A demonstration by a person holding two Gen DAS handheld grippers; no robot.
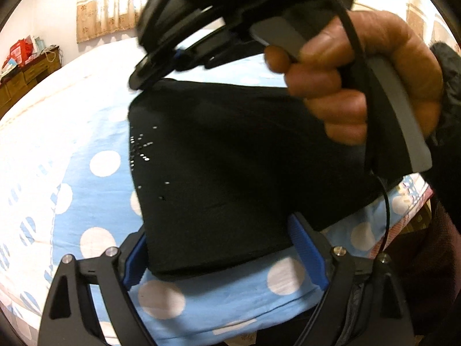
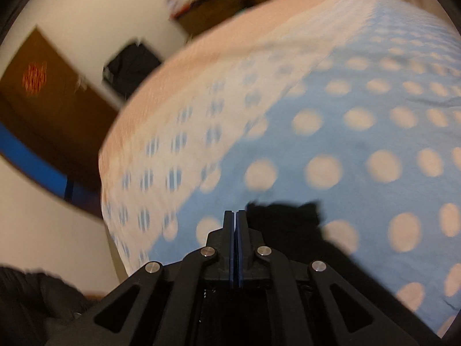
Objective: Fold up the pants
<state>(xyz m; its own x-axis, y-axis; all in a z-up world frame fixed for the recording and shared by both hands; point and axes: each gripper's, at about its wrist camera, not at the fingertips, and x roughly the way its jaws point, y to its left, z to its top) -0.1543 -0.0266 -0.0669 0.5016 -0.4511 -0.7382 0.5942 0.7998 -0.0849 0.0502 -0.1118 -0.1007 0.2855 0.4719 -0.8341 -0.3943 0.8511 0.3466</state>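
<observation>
The black pants [image 1: 230,158] lie folded into a thick rectangle on the blue dotted bedsheet [image 1: 86,201], with small shiny studs near their left edge. My left gripper [image 1: 220,255] stands open, its blue pads [image 1: 306,253] on either side of the near edge of the fold. A hand [image 1: 360,80] holds my right gripper [image 1: 138,79], whose tip is at the far left corner of the pants. In the right wrist view the right gripper [image 2: 236,213] is shut, pads together. Black fabric [image 2: 285,219] shows just to the right of its fingers; nothing is visible between them.
A wooden cabinet [image 1: 26,69] with red bags stands by the far wall, and a curtain [image 1: 106,14] hangs behind the bed. The right wrist view is blurred; it shows the bed's left edge [image 2: 106,173], a brown door [image 2: 49,101] and a dark sleeve [image 1: 443,173].
</observation>
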